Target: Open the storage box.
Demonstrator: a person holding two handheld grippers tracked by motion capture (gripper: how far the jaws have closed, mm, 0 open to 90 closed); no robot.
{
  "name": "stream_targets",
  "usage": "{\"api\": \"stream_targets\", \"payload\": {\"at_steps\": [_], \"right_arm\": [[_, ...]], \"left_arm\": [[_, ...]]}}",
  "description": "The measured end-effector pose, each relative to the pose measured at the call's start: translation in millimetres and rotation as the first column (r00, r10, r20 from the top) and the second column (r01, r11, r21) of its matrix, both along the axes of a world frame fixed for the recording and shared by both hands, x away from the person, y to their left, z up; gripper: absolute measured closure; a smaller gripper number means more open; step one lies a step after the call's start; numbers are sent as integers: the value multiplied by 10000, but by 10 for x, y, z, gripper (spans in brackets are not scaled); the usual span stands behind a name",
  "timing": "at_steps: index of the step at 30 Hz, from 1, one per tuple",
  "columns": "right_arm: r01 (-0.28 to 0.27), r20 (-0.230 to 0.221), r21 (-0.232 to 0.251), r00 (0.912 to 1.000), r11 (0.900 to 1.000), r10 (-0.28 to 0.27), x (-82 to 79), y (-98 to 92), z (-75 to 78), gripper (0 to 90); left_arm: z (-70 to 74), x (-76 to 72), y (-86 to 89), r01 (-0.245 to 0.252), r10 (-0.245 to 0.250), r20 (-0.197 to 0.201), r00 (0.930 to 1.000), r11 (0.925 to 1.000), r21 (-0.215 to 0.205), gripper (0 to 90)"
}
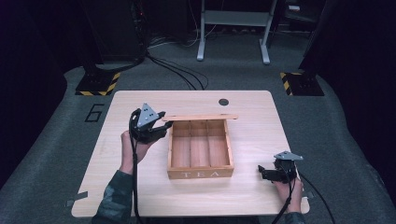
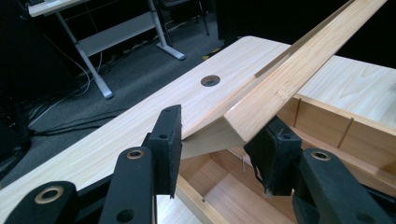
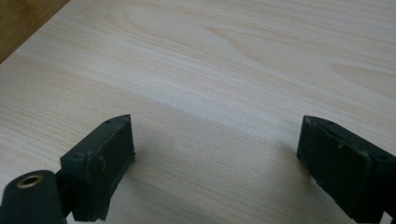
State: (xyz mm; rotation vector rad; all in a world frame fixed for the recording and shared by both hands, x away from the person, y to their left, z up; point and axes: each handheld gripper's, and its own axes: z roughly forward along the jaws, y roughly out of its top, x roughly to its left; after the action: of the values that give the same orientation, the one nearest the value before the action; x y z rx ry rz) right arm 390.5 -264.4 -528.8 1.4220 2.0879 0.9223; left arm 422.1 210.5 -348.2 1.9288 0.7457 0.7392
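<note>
Wooden tea box sitting mid-table with lid raised, left gripper straddling the lid's corner, jaws apart, right gripper resting wide open near the light wooden table's right edge, cables trailing across grey floor beyond.

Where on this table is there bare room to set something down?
Bare table lies between the tea box and the near edge, and right of the box above the right hand-held gripper. Crowded by the left hand-held gripper at the lid.

lid — far end cropped
</note>
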Motion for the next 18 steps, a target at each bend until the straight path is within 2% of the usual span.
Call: {"api": "stream_targets", "payload": {"at_steps": [9, 18], "right_arm": [[15, -7, 8, 10000, 10000, -15, 0, 1, 0, 104], [21, -9, 7, 10000, 10000, -21, -1, 2, 0, 104]], "left_arm": [[123, 173, -1, 95, -95, -170, 9998, 10000, 20, 574], [153, 225, 0, 54, -54, -146, 9999, 10000, -31, 586]]}}
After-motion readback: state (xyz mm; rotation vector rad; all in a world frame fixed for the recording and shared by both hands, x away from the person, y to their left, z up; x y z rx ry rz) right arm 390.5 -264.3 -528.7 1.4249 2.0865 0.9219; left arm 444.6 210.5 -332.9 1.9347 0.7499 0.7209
